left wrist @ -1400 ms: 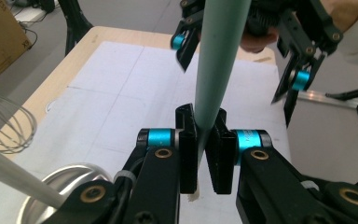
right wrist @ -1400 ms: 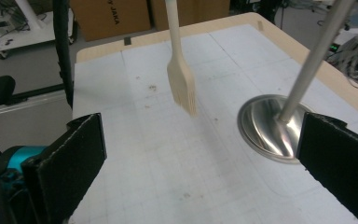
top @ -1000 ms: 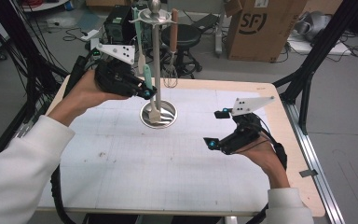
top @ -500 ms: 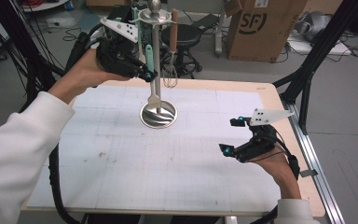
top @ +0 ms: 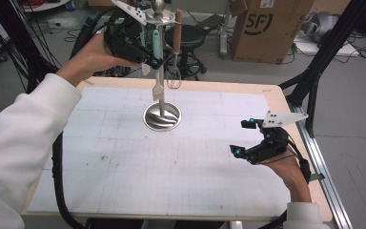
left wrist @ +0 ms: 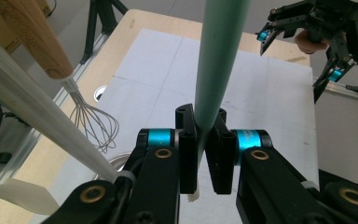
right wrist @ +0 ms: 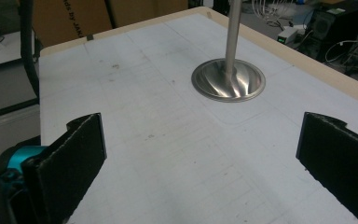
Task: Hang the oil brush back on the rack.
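Observation:
A steel utensil stand, round base [top: 162, 116] and upright pole [right wrist: 233, 28], sits at the far middle of the white table mat [top: 124, 157]. My left gripper [top: 155, 61] is raised near the stand's top and is shut on the mint-green handle [left wrist: 216, 70] of a spatula. The spatula's white blade [top: 158, 89] hangs above the base. A whisk [top: 174, 71] with a wooden handle hangs from the stand's top beside it. My right gripper [top: 242, 138] hovers low over the table's right side, its jaws [right wrist: 200, 154] wide apart with nothing between them.
A white utensil [left wrist: 37, 121] hangs at a slant close to the left gripper, next to the whisk's wires [left wrist: 95, 123]. Behind the table are a cardboard box [top: 267, 28], a stool [top: 193, 40] and cables. Black frame posts [top: 314, 90] stand at the table's right edge.
The left gripper has risen with the spatula toward the top of the stand. The right gripper has drifted right and back toward the person, still open.

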The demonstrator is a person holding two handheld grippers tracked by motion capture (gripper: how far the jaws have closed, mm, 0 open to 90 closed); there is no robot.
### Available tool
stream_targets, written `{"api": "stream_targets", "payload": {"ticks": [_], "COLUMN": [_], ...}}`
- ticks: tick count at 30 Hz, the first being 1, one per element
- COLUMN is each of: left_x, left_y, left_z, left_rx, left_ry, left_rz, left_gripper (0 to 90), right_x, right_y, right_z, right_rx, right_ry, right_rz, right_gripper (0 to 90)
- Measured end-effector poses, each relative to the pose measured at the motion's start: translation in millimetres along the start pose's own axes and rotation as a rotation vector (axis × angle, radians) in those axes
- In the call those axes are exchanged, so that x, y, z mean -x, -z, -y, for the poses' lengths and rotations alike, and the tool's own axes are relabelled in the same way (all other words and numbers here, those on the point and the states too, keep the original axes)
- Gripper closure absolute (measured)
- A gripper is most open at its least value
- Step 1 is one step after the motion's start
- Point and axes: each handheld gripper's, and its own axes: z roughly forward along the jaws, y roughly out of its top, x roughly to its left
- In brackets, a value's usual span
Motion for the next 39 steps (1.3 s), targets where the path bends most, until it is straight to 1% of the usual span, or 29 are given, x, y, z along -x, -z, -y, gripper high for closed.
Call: {"api": "stream_targets", "payload": {"ticks": [2,7,9,12,16,20,21,28,30,33,35,37,39], "left_x": [-3.2,-8.6,-10.8,-14.1,-16.4,-17.1,-17.8,-21.4,-22.0,-21.8,-21.8,-21.4,-20.8], "left_y": [-1.5,-2.1,-1.6,-1.9,-3.3,-3.4,-3.5,-5.0,-4.5,-3.5,-3.2,-3.1,-3.3], "left_z": [-1.2,-3.0,-3.3,-2.9,-3.0,-5.9,-6.4,-5.7,-5.4,-4.9,-5.0,-5.0,-5.6], "left_rx": [-0.004,-0.003,-0.003,-0.015,-0.02,-0.042,-0.041,-0.036,-0.035,-0.036,-0.036,-0.04,-0.042], "left_ry": [0.009,0.026,0.041,0.053,0.06,0.063,0.068,0.071,0.072,0.074,0.082,0.074,0.078], "left_rz": [0.003,-0.011,-0.015,-0.02,-0.019,-0.025,-0.031,-0.029,-0.036,-0.035,-0.029,-0.032,-0.048], "left_gripper": [83.9,83.9,83.9,83.9,84.0,83.9,84.0,83.9,83.9,83.9,84.0,84.0,84.0], "right_x": [2.2,6.7,8.1,9.6,11.3,12.7,12.9,14.5,15.0,15.4,15.6,15.8,15.6], "right_y": [0.9,3.1,3.8,4.0,3.0,2.8,2.9,3.5,3.8,4.0,3.6,2.9,2.4], "right_z": [1.9,3.5,3.5,3.4,3.5,3.9,4.0,5.9,6.3,6.4,6.4,6.4,6.3], "right_rx": [-0.001,0.005,0.005,0.006,0.006,0.007,0.008,0.003,0.001,0.002,0.001,0.001,0.002], "right_ry": [-0.011,-0.014,-0.016,-0.018,-0.014,-0.014,-0.016,-0.018,-0.02,-0.019,-0.02,-0.02,-0.019], "right_rz": [-0.001,0.003,0.002,-0.001,-0.001,-0.003,-0.004,-0.003,-0.003,-0.003,-0.004,-0.004,-0.005], "right_gripper": [0.0,0.0,0.0,0.0,0.0,0.0,0.0,0.0,0.0,0.0,0.0,0.0,0.0]}}
